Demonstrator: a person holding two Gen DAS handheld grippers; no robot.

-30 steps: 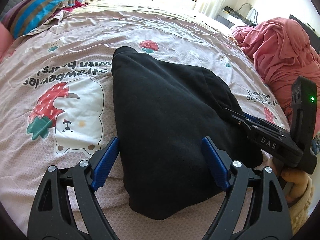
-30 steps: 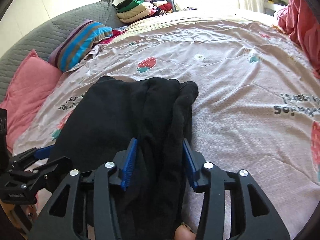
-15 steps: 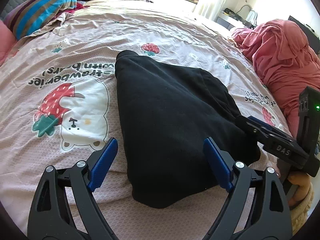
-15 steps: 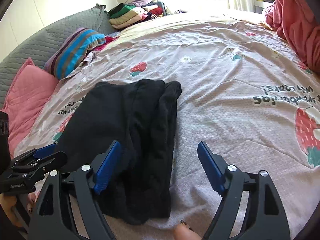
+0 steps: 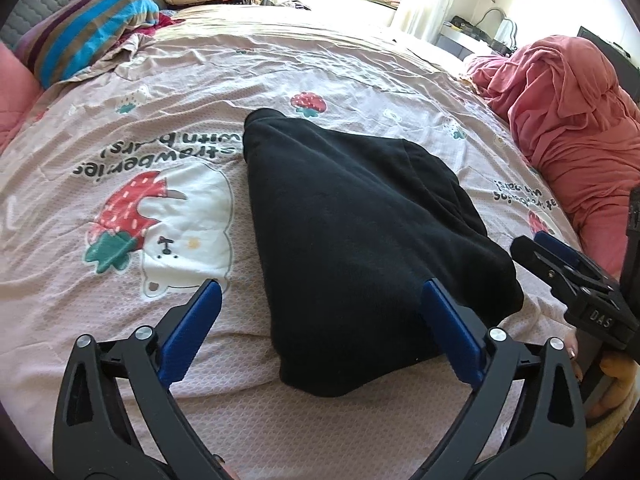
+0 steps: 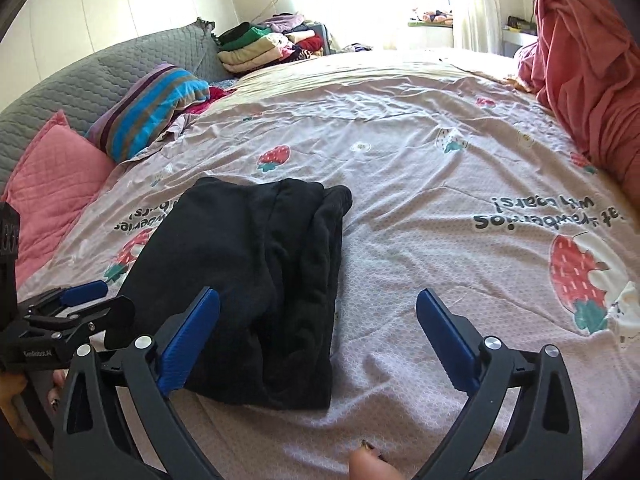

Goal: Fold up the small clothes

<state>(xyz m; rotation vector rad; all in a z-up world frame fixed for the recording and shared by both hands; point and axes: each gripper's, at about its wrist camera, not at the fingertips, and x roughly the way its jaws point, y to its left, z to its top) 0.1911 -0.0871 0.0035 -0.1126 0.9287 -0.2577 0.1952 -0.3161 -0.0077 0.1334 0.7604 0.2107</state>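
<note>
Black garment released; right hand-held gripper now wide.

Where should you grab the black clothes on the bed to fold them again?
Probably the near bottom edge of the black garment, coming in low from the front. That edge lies flat on the bedspread between the fingers of the open left tool, and the open right tool is also close to it, so each could pinch a corner.

black garment | folded, layered, narrow bundle | flat on strawberry bedsheet
</note>
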